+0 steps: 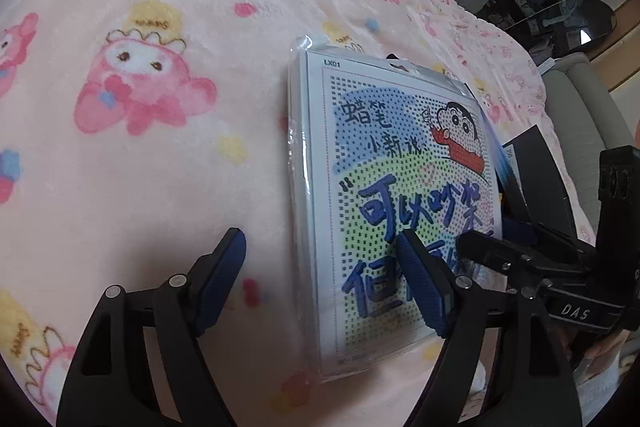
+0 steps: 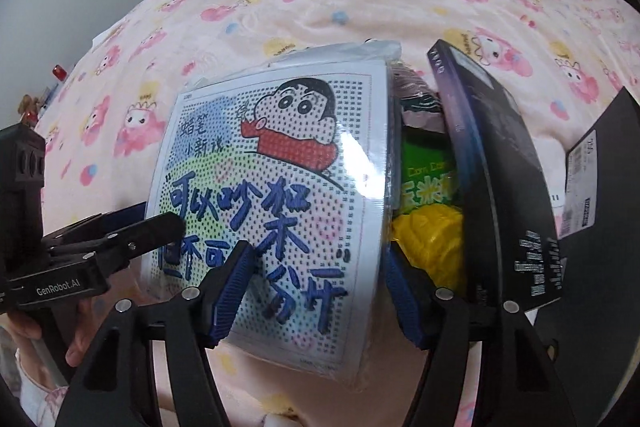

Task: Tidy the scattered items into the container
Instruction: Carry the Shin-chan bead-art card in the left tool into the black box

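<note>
While both claws hang spread and gripping nothing over the bed point(image 1: 160, 187), the task's nearest thing is a flat cartoon-printed craft pack point(image 1: 400, 187) in clear wrap, lying on the pink blanket with its long axis running away from the cameras. From the left claw point(image 1: 320, 283) the pack lies to the right: one blue pad sits over its lower printed face, the other over bare blanket, so only the pack's left edge falls between the jaws. From the right claw point(image 2: 320, 287) the pack lies ahead and slightly left, its right edge between the pads. The right one seems the nearer to the container, a dark open box point(image 2: 492, 167) just beside the pack's right edge. Inside it show one green packet point(image 2: 428, 175) and one yellow bag point(image 2: 428, 239), with something pale behind that is too hidden to name. One craft pack is in sight, one box, and one dark lid-like panel point(image 2: 600, 227) at the far right.
</note>
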A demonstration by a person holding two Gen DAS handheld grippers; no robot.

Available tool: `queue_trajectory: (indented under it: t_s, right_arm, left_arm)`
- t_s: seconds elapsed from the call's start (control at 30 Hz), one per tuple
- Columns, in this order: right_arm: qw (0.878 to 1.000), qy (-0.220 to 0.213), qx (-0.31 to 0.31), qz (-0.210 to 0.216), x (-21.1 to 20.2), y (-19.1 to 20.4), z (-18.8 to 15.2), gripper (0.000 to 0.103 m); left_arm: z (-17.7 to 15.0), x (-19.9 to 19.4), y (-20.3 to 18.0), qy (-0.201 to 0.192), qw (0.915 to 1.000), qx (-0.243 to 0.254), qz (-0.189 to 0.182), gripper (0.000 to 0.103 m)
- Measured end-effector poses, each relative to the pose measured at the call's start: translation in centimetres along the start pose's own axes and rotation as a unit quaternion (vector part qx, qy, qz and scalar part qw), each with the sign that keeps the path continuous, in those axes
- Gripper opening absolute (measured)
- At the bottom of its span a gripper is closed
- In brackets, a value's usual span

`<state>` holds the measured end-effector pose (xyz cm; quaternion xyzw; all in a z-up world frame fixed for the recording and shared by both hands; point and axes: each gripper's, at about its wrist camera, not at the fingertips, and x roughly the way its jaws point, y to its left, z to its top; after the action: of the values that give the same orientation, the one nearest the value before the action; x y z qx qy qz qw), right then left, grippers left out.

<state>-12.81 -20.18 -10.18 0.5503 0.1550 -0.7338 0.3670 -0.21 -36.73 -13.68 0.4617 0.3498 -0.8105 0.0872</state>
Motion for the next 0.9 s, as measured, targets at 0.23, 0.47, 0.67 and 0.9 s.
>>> queue_trajectory:
  t_s: [0.23,0.47,0.67,0.9]
  right_arm:
    - [0.998,0.013,0.023,0.050,-0.7,-0.4,-0.4,0.059]
    - [0.993,-0.047,0.051,0.096,-7.2,-0.7,-2.1,0.058]
    - [0.987,-0.111,0.070,0.088,-14.9,-3.2,-6.3,0.058]
    - [0.978,-0.167,0.124,0.028,-22.1,-12.0,-12.2,0.059]
  left_arm:
    - [-0.1,-2.9,-1.8,-0.017,0.9996,0.021,0.010,0.058]
    - [-1.0,-9.9,-6.8,-0.058,0.9945,0.084,0.023,0.057]
    - [-2.4,-12.9,-14.7,-0.080,0.9835,0.162,0.013,0.056]
    - [-3.5,-8.9,-26.6,-0.055,0.9655,0.251,-0.039,0.057]
